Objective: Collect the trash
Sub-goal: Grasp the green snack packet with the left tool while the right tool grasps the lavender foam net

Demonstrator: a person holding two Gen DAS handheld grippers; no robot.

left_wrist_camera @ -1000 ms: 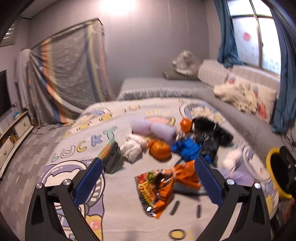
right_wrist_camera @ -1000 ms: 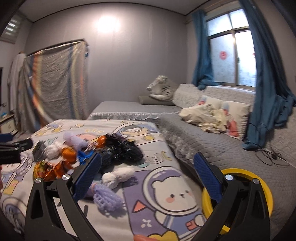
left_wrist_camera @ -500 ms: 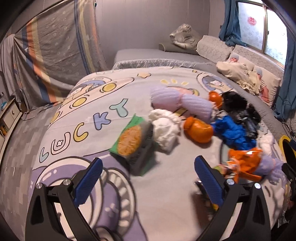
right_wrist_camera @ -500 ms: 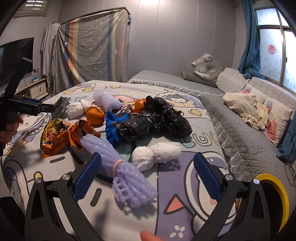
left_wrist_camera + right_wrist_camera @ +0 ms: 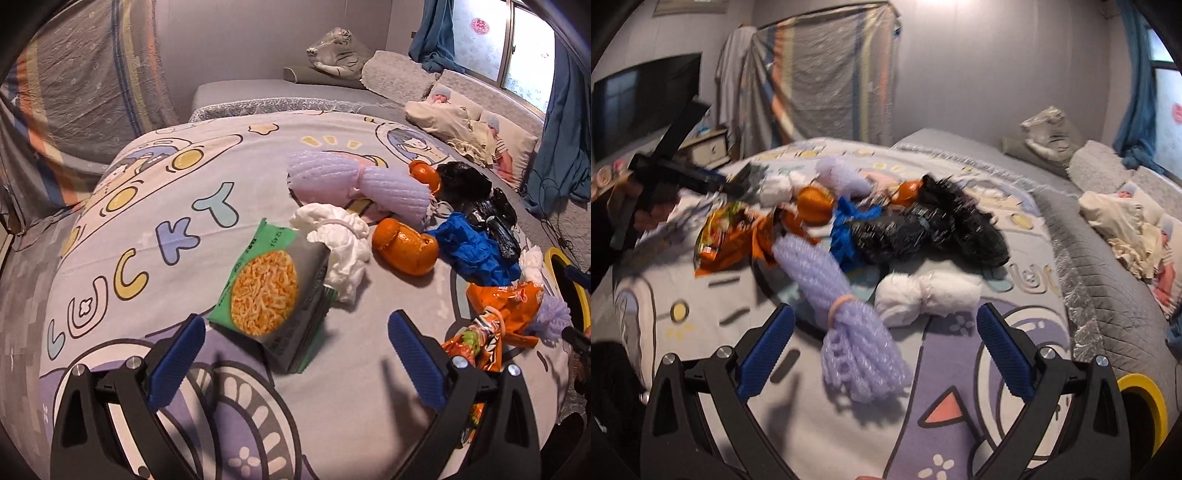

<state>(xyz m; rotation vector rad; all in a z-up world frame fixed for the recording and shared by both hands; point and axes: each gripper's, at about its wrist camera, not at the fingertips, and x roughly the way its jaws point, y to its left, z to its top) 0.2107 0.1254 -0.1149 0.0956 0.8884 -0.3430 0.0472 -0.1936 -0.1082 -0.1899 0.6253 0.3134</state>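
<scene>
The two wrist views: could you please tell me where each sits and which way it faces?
Left wrist: rides the open left gripper, facing a green noodle packet on the cartoon bedspread.
Right wrist: rides the open right gripper, facing a lilac foam net; the left gripper shows too.
Shared: an orange peel.

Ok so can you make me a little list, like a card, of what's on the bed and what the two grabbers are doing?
surface: bed with cartoon LUCKY blanket
left gripper: open, empty, aimed at green noodle packet
right gripper: open, empty, aimed at purple foam net
beside packet: white crumpled tissue, orange peel
other trash: blue plastic bag, black plastic bag, orange snack wrapper, white wad
bin: yellow-rimmed bin, at the bed's edge
</scene>
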